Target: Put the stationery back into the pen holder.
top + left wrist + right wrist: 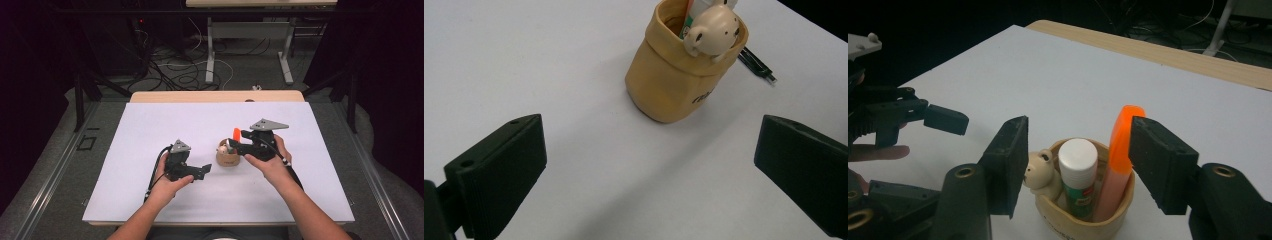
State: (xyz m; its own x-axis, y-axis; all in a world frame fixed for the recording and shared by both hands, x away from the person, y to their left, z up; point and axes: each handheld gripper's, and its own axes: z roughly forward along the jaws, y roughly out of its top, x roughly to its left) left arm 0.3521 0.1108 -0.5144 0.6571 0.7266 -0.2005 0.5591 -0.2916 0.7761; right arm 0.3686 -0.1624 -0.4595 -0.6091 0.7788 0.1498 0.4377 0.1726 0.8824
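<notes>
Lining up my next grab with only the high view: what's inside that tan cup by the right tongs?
Observer: The cup holds a bear figure, a white-capped stick and an orange piece.
Operator: Are the right tongs gripping anything?
Observer: No, the right tongs stand open astride the cup's top, with the orange piece beside one jaw.
Operator: And the left?
Observer: The left tongs are open, short of the cup; a dark pen lies beyond it.

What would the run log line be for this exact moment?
left gripper: open, beside cup | right gripper: open over cup | cup holds orange marker, glue stick, bear figure
</notes>
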